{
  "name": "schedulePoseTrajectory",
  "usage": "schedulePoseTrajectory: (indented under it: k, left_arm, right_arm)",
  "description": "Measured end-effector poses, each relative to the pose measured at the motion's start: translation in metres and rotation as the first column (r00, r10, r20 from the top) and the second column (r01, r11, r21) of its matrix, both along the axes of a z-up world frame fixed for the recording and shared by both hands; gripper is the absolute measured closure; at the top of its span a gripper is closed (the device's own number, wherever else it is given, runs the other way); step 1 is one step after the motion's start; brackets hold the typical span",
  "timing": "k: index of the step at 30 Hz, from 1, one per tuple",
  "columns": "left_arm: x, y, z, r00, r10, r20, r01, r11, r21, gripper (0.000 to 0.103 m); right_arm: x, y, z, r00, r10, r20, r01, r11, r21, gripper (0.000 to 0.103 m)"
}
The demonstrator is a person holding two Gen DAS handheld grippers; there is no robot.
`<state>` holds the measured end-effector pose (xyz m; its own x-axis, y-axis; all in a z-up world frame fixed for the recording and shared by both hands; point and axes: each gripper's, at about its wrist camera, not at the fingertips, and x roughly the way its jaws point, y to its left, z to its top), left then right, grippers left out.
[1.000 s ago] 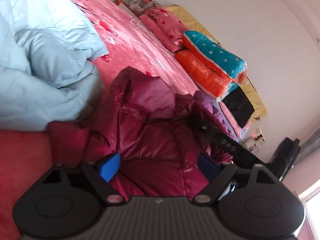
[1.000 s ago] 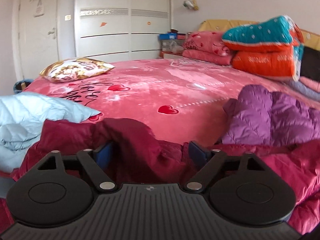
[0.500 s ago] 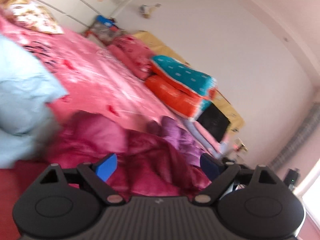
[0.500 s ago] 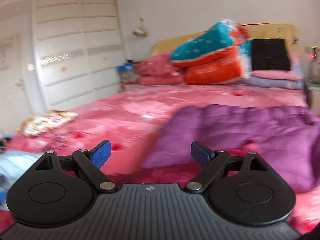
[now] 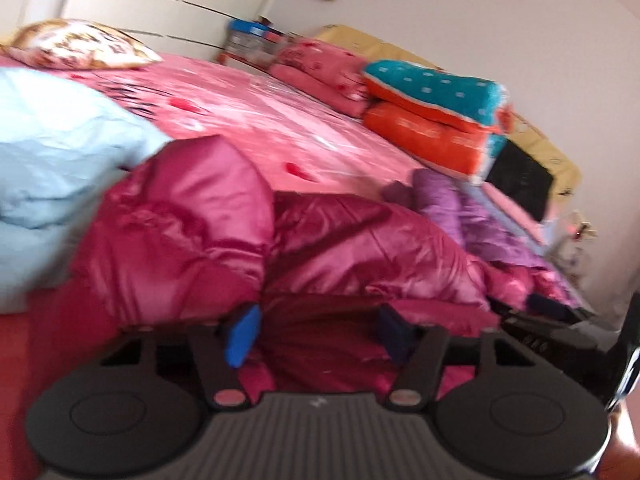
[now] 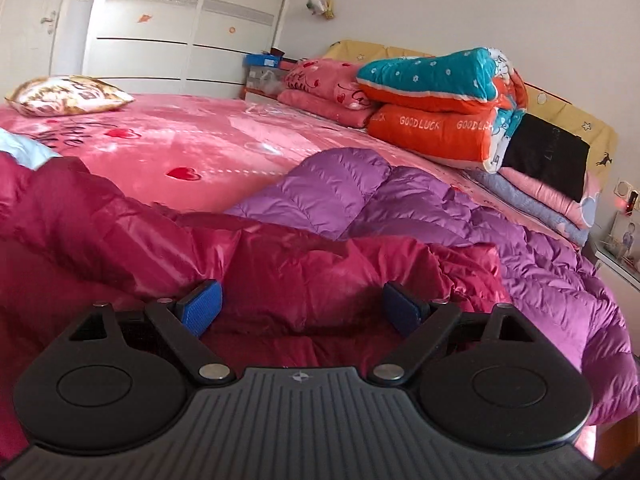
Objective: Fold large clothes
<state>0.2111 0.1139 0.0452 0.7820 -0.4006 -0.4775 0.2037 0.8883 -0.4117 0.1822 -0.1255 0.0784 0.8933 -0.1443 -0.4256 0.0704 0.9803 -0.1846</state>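
A shiny crimson down jacket [image 5: 320,240] lies crumpled at the near edge of the pink bed [image 5: 256,112]. It also shows in the right wrist view [image 6: 280,264]. My left gripper [image 5: 318,332] is open, low over the jacket's near folds, with its blue pads apart. My right gripper [image 6: 300,308] is open too, just above the jacket's fabric, holding nothing. A purple down jacket [image 6: 460,224] lies right of the crimson one and also shows in the left wrist view [image 5: 472,216].
A light blue quilted garment [image 5: 52,160] is heaped at the left. Folded orange and teal quilts [image 6: 440,112] and pink bedding are stacked at the headboard. A patterned pillow [image 6: 68,94] lies at the far left. White wardrobe doors [image 6: 160,32] stand behind the bed.
Both grippers swung about and came back down low over the crimson jacket. Both stayed open. The jacket's hood part now lies puffed up at the left.
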Motion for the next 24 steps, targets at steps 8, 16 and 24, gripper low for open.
schedulePoseTrajectory:
  k: [8, 16, 24]
  left_arm:
    - [-0.002, 0.011, -0.009, 0.993, 0.118, 0.004, -0.118, 0.992, 0.043, 0.071]
    - [-0.005, 0.005, -0.020, 0.992, 0.126, 0.031, -0.128, 0.989, 0.070, 0.071]
    - [-0.007, 0.007, -0.018, 0.993, 0.115, 0.033, -0.116, 0.991, 0.061, 0.068]
  right_arm:
    - [0.047, -0.025, -0.027, 0.993, -0.086, -0.081, 0.100, 0.975, 0.200, 0.000]
    - [0.041, -0.006, -0.049, 0.995, -0.085, -0.044, 0.090, 0.985, 0.148, 0.000]
    - [0.044, -0.017, -0.041, 0.995, -0.067, -0.070, 0.079, 0.979, 0.189, 0.000]
